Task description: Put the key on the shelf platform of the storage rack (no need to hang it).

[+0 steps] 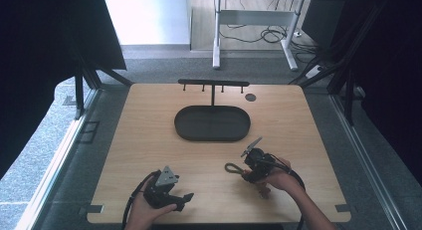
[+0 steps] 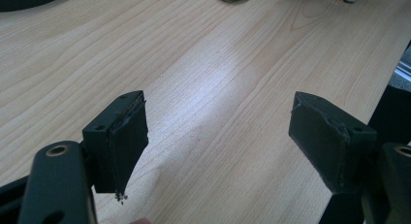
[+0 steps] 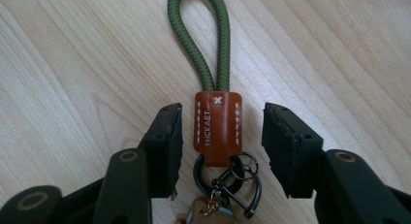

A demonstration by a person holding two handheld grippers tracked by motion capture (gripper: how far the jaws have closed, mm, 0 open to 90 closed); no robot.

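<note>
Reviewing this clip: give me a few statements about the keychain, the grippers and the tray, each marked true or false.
1. The brown leather tab of the green cord keychain lies between the right gripper jaws. True.
2. The right gripper pads already press on the tab. False: a gap shows on each side.
3. The left gripper holds the keychain. False: its jaws stand open over bare wooden table.
4. The dark oval tray holds the keychain. False: the keychain lies on the table near the right gripper.
5. Metal rings hang from the tab. True.
</note>
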